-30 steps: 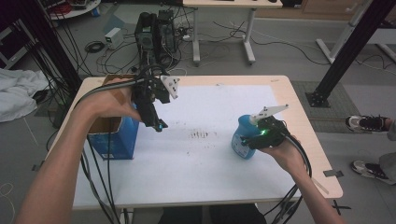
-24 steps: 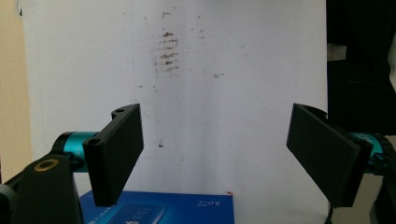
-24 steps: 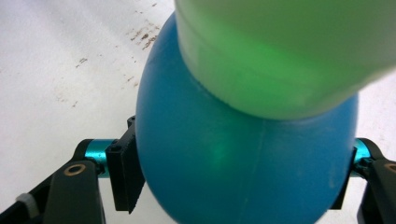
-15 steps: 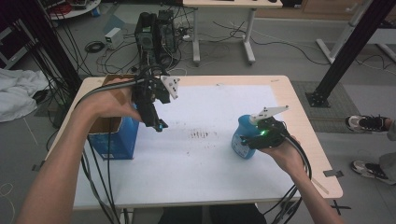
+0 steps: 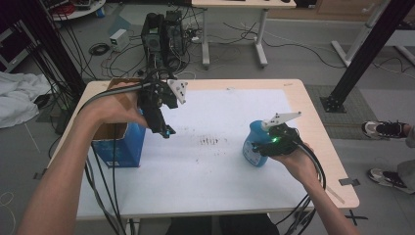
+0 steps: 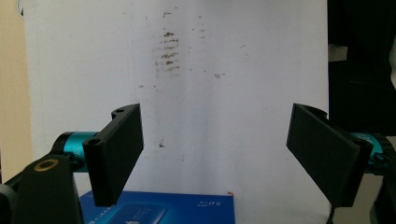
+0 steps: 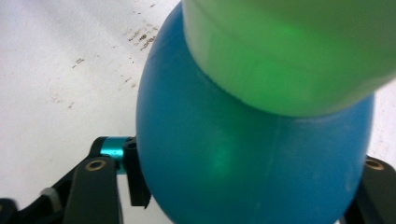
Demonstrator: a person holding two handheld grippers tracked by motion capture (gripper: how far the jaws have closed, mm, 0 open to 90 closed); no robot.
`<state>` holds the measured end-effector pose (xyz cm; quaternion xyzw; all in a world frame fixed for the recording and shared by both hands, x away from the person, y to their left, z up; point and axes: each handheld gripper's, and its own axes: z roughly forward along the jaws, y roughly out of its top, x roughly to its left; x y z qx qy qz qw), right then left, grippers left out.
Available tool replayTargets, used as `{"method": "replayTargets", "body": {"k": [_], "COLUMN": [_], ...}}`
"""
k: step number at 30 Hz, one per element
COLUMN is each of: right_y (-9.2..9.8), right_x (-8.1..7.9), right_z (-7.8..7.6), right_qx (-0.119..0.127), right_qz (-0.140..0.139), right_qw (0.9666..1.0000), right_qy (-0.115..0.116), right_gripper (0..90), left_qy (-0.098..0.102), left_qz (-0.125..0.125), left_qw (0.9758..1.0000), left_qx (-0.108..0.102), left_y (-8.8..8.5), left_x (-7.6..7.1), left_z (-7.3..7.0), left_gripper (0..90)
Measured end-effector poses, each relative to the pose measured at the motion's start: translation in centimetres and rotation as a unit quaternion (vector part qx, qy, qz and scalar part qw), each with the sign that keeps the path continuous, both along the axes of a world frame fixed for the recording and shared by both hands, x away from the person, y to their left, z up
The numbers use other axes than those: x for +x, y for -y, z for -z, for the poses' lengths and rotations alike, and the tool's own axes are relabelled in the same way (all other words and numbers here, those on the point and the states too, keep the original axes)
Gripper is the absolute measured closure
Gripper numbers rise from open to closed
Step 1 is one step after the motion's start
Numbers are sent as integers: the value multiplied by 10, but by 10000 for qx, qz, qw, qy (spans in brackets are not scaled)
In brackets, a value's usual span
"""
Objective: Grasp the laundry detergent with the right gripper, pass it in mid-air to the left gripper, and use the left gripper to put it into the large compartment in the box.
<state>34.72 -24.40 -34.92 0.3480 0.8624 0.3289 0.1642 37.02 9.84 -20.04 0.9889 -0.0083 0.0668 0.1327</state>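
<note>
A round blue bottle [image 5: 250, 148] with a pale cap stands at the right of the white sheet [image 5: 220, 171]. My right gripper [image 5: 258, 147] reaches it from the right. Its jaws have just been closing and now press the bottle's belly [image 7: 243, 163] from both sides, the cap [image 7: 289, 56] glowing green above them. My left gripper [image 5: 164, 128] hangs over the sheet's left part, pointing down, beside an open blue box [image 5: 120, 144]. Its jaws [image 6: 215, 140] stand wide apart with nothing between them.
Brown smudges [image 5: 210, 141] mark the sheet's middle and lie ahead of the left jaws [image 6: 169, 51]. The blue box's lid [image 6: 159, 210] lies just below those jaws. Cables trail from both grippers off the wooden table's [image 5: 318, 132] near edge.
Both hands stay where they were. The right gripper's jaws have drawn in against the blue bottle, which has not shifted.
</note>
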Motion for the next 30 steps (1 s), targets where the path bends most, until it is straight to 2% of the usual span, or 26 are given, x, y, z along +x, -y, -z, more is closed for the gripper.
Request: {"method": "replayTargets", "body": {"k": [2,9,13,15,21,25,26,28,30], "right_y": [0,1,1,2,2,4,4,4,5], "right_x": [-1,1,0,2,0,-1,-1,-2,-3], "right_z": [0,2,3,4,4,5,5,6,6], "right_qx": [-17,-55,24,12,76,100,103,119,133], "right_qz": [52,-24,48,-34,58,-34,-2,23,13], "right_qw": [10000,10000,10000,9999,9999,9998,9998,9997,9997], "right_qy": [8,68,13,108,87,141,169,221,210], "right_gripper": [377,403,409,410,427,440,443,449,453], "left_qy": [18,39,50,55,68,110,106,118,103], "left_qz": [-7,41,50,44,53,43,11,39,32], "left_qw": [10000,10000,10000,10000,10000,9999,9999,9999,9999], "left_qx": [1,18,25,31,30,20,-31,29,-1], "left_y": [0,-1,-1,-1,-1,-1,-1,-1,-1], "left_x": [0,1,1,0,1,1,0,0,0], "left_z": [0,0,-1,-1,-1,-2,-2,-3,-2], "left_gripper": [188,188,188,188,188,188,188,188,188]}}
